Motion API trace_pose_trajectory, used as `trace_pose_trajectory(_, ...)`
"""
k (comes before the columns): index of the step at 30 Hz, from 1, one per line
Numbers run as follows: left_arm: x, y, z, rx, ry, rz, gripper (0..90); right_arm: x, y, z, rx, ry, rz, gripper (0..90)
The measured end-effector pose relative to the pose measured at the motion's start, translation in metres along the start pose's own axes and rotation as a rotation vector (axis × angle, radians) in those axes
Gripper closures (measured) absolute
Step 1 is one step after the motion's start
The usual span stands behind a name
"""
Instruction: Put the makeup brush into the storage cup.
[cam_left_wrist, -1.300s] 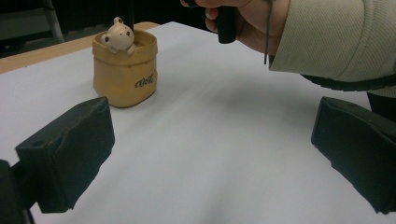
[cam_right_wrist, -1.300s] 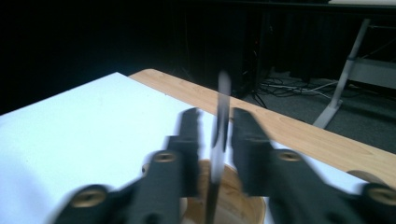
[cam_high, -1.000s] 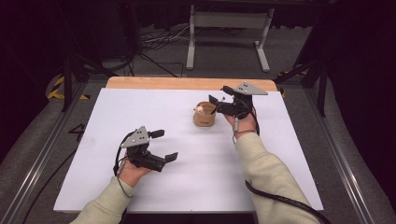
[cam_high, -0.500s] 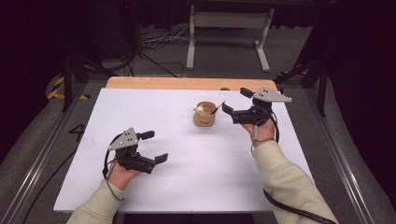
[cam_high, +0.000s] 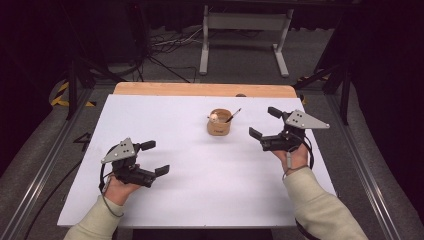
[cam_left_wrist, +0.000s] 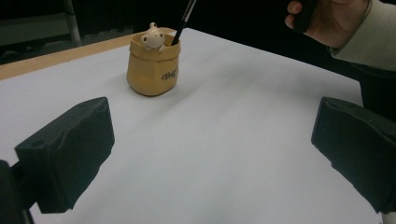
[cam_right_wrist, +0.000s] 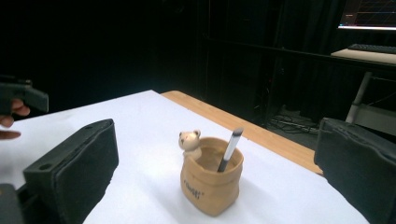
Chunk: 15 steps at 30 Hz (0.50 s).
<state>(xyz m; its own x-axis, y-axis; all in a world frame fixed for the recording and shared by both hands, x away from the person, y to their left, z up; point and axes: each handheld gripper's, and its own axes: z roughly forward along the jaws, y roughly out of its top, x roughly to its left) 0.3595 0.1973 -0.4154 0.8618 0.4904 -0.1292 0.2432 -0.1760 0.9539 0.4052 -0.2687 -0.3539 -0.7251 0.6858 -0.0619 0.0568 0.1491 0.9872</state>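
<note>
A white table (cam_high: 200, 200) seen from above holds one small tan pot (cam_high: 219, 125), set a little back of the middle toward the far wooden edge. Two handheld grippers are over the table, one in each of a person's hands.

The left gripper (cam_high: 155, 158) is at the near left, well apart from the pot, with its jaws spread wide and nothing between them. The right gripper (cam_high: 265, 122) is near the right edge, beside the pot but not touching it, its jaws likewise spread and holding nothing. Each gripper carries one grey three-cornered plate on top.

The pot is shaped like a rolled-down paper sack. It holds two things: one small cream bear figure (cam_right_wrist: 190, 141) peeking over the rim, and one pen (cam_right_wrist: 230, 149) leaning against the rim, dark with a pale upper part.

The left gripper view shows the pot (cam_left_wrist: 153, 67) ahead from low down, with dark lettering on its side, too small to read, the bear (cam_left_wrist: 152, 36) at the rim, and the pen (cam_left_wrist: 184, 19) rising out of frame. The person's other hand (cam_left_wrist: 327, 21) and pale sleeve (cam_left_wrist: 369, 42) sit at the upper right.

The right gripper view shows the pot (cam_right_wrist: 211, 179) close between the two black jaws, and beyond the table a dark room with a lit screen (cam_right_wrist: 369, 14) at the upper right. The high view shows grey floor, cables (cam_high: 170, 42) and a metal stand (cam_high: 245, 30) behind the table.
</note>
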Motion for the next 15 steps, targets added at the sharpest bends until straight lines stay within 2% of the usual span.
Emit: trace_pose_trajectory(15, 0.005, -0.012, -0.021, -0.028, -0.015, -0.016, 0.1, 0.019, -0.032, -0.031, -0.004, 0.034, -0.034, 0.0)
